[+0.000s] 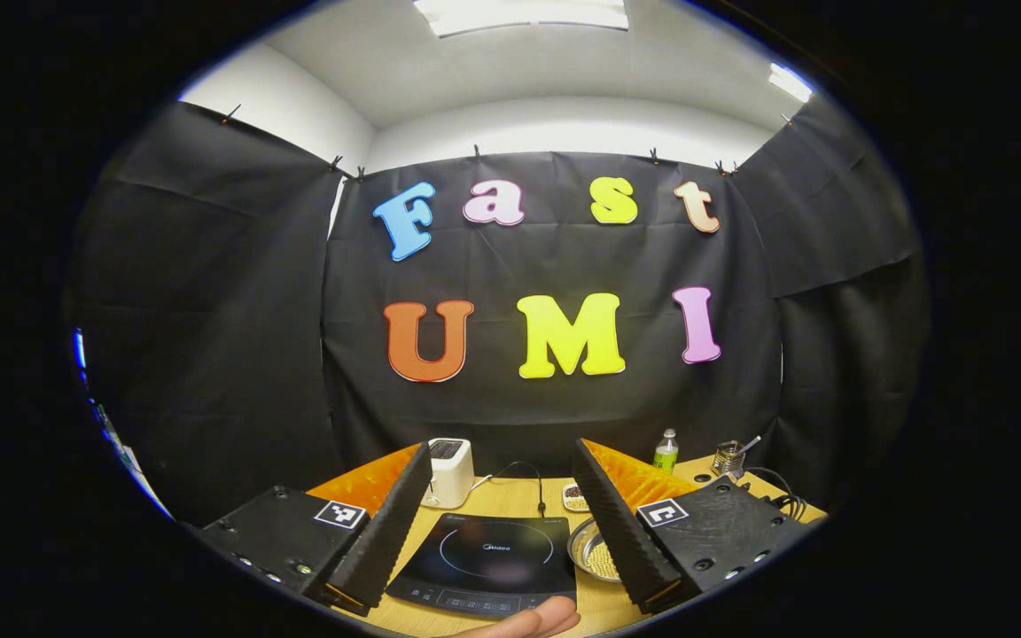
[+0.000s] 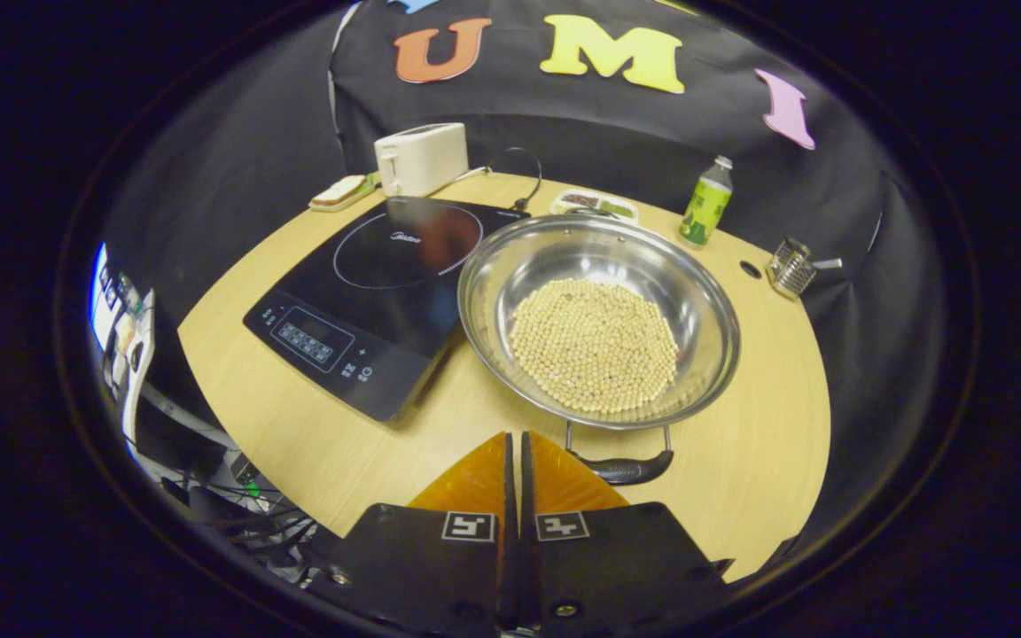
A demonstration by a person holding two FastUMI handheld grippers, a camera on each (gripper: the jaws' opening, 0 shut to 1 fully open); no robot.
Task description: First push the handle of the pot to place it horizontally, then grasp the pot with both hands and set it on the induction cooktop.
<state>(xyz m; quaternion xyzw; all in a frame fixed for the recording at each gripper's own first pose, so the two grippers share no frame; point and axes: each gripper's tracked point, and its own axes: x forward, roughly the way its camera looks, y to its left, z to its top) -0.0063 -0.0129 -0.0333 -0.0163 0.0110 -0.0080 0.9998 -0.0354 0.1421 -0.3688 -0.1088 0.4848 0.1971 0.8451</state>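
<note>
A steel pot (image 2: 599,266) holding pale beans (image 2: 595,344) sits on the wooden table, right of the black induction cooktop (image 2: 378,275) and touching its edge. The pot's black-gripped handle (image 2: 621,462) lies at the near rim. My right gripper (image 2: 513,439) is shut with nothing in it, close above the table just left of that handle. In the left gripper view my left gripper (image 1: 503,447) is open wide and held high, with the cooktop (image 1: 484,558) between its fingers and part of the pot (image 1: 595,554) by the right finger.
A white toaster (image 2: 422,158), a small plate with bread (image 2: 342,190), a shallow dish (image 2: 595,204), a green bottle (image 2: 707,202) and a wire basket (image 2: 792,266) line the table's far side. A hand (image 1: 528,620) shows at the bottom of the left gripper view. Cables hang off the left edge.
</note>
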